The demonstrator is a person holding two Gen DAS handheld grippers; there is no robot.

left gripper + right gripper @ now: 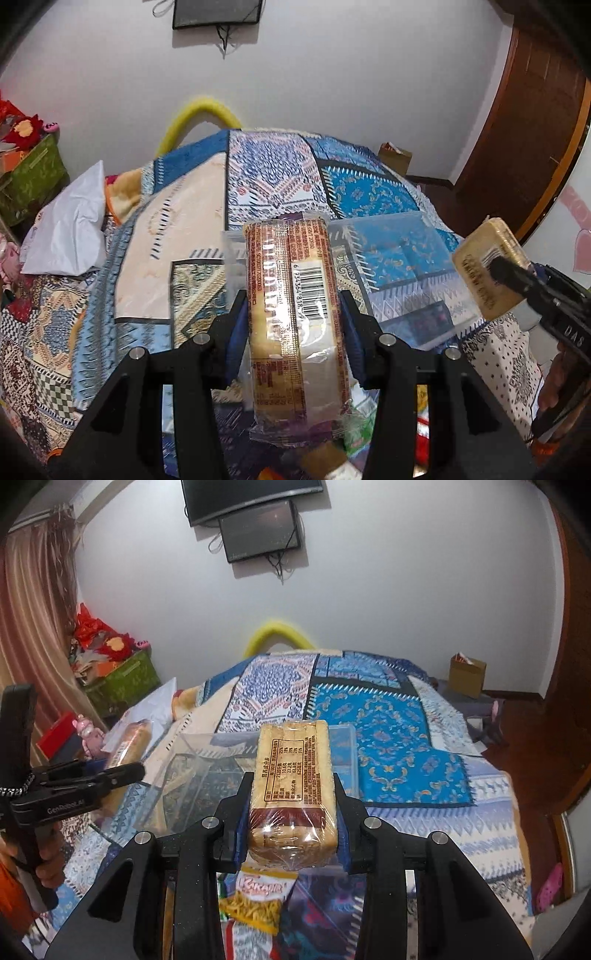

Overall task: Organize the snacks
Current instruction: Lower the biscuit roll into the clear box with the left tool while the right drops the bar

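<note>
My left gripper (293,317) is shut on a cracker pack with a barcode (291,314), held above the patterned bed. My right gripper (293,805) is shut on a second cracker pack with a nutrition label (293,786). That second pack also shows at the right of the left wrist view (487,269). The left gripper and its pack show at the left of the right wrist view (125,753). A clear plastic bin (402,269) sits on the bed beyond both packs; it also shows in the right wrist view (207,768). Loose snack packets (258,897) lie below the grippers.
The patchwork bedspread (184,221) covers the bed. A white bag (70,229) lies at its left edge. A green box of toys (125,679) stands by the curtain. A cardboard box (467,674) and a wooden door (524,122) are at the right.
</note>
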